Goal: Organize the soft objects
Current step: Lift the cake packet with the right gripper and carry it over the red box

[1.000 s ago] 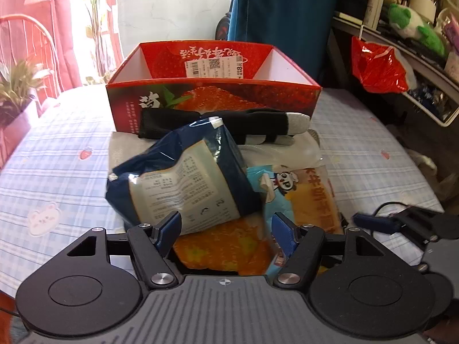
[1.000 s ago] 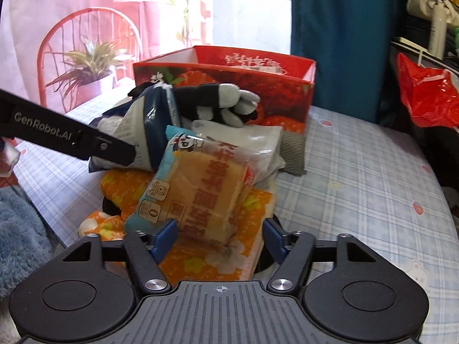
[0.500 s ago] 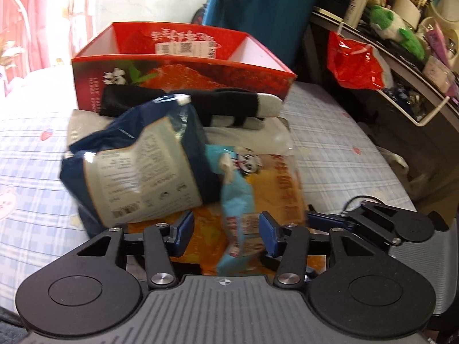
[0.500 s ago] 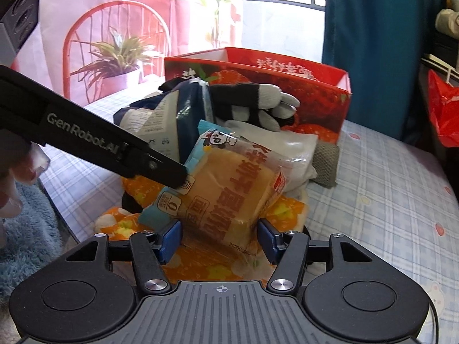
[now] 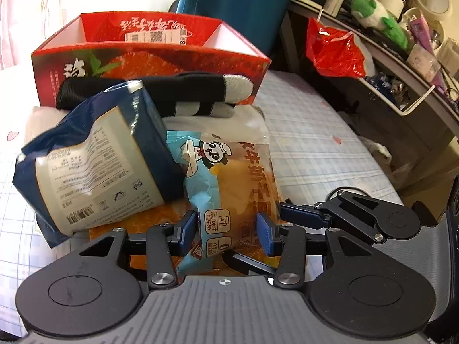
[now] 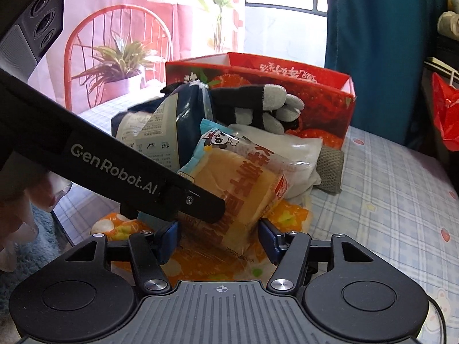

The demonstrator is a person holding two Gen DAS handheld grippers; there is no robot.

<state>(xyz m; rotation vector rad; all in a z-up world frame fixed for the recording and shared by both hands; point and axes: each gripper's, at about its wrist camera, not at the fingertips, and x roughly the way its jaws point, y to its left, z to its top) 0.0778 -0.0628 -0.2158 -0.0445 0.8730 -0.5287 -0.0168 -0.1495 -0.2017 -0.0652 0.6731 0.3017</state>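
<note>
A bread packet (image 5: 238,177) with a light blue end and a panda print lies tilted on a pile of soft things. My left gripper (image 5: 226,232) has its jaws closing on the packet's near end, and both pads touch it. My right gripper (image 6: 219,238) is shut on the same bread packet (image 6: 238,177) from the other side. One of the left gripper's fingers (image 6: 114,166) crosses over the packet, and one of the right gripper's fingers (image 5: 304,215) meets its right edge. A dark blue packet (image 5: 94,166) leans to the left. A black and grey glove (image 5: 200,89) lies behind.
An open red box (image 5: 149,54) stands behind the pile on the checked tablecloth (image 5: 315,143). Under the pile lie an orange flowered cloth (image 6: 287,220), a white packet (image 6: 298,146) and a grey knit piece (image 6: 330,169). At the right are a red plastic bag (image 5: 332,48) and a cluttered shelf (image 5: 401,57).
My left gripper's jaws have narrowed and shifted right, from the dark blue packet to the bread packet's end. Its finger has come across the right wrist view. The right gripper has hardly moved.
</note>
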